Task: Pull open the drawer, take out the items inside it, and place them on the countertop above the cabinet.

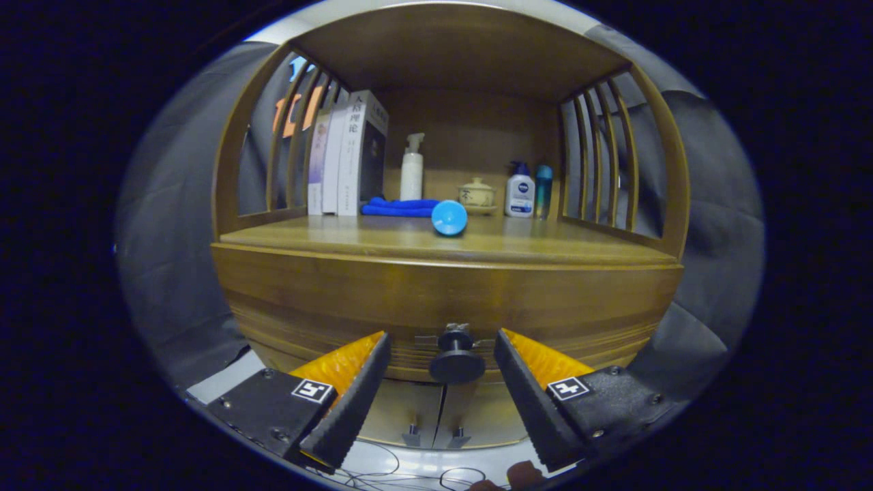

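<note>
A wooden cabinet fills the view, its drawer front point(341, 300) closed under the countertop point(382, 239). A round black knob point(457, 365) sticks out from the drawer front. My gripper point(443, 344) is open, its two fingers standing either side of the knob with a gap on each side, not touching it. A blue ball-like object point(449, 218) rests on the countertop near the front. The drawer's contents are hidden.
At the back of the shelf stand several books point(348, 157), a white pump bottle point(412, 170), a blue cloth point(399, 206), a small lidded pot point(477, 194), a lotion bottle point(520, 191) and a teal bottle point(543, 187). Slatted sides and a top board enclose the shelf. Cables point(409, 474) lie on the floor below.
</note>
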The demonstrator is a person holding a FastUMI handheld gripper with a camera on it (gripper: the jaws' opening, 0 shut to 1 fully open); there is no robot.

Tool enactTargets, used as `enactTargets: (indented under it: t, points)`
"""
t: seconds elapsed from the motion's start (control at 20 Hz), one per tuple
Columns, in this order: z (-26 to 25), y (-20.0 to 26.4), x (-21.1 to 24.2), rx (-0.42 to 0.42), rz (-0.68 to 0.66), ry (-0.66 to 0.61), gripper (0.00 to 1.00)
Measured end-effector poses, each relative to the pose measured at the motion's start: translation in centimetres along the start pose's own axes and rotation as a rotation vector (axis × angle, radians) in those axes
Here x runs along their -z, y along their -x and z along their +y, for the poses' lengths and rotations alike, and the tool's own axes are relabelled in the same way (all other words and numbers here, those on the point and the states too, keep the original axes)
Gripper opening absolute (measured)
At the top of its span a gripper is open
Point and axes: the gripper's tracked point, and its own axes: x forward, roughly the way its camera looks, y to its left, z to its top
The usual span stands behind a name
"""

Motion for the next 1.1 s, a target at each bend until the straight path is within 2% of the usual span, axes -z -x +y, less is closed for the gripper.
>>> enactTargets:
  t: [0.3,0.6,0.85,1.1]
  points:
    - [0.7,7.7,-4.0,-0.082,-0.090,-0.026,1.00]
    - [0.8,18.2,-7.4,-0.164,-0.192,-0.039,0.99]
    - [0.3,27.0,-7.6,-0.216,-0.235,-0.075,0.99]
    - [-0.8,31.9,-6.9,-0.213,-0.259,-0.115,0.99]
